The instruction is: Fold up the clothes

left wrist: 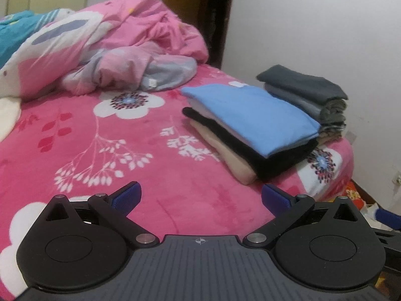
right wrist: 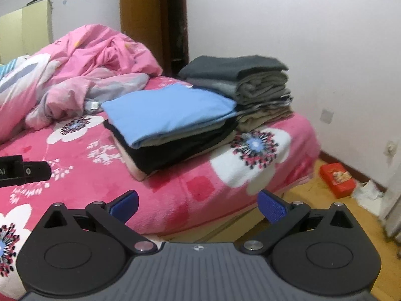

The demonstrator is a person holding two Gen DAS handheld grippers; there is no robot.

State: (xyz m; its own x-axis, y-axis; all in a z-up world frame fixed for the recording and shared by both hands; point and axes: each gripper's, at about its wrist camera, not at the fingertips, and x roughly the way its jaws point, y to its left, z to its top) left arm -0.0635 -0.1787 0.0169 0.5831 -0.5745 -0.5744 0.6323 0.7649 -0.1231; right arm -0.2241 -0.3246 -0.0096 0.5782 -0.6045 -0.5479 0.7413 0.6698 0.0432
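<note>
A folded light-blue garment (left wrist: pixel 250 115) (right wrist: pixel 170 110) tops a stack of black and beige folded clothes (left wrist: pixel 238 150) (right wrist: pixel 170 150) near the bed's corner. Behind it stands a second stack of grey and olive folded clothes (left wrist: pixel 315 97) (right wrist: pixel 253 82). My left gripper (left wrist: pixel 201 198) is open and empty above the pink flowered bedspread (left wrist: pixel 100 135), short of the stacks. Over the bed's edge my right gripper (right wrist: pixel 198 204) is open too, with nothing between its blue pads (right wrist: pixel 273 208). Part of the left gripper's body (right wrist: pixel 22 170) pokes into the right wrist view at left.
A rumpled pink quilt with loose pink and grey cloth (left wrist: pixel 120 57) (right wrist: pixel 82 75) fills the back left of the bed. A white wall (right wrist: pixel 300 37) and a dark doorway (left wrist: pixel 215 20) lie behind. On the wooden floor at right lie a red box (right wrist: pixel 337 178) and white paper.
</note>
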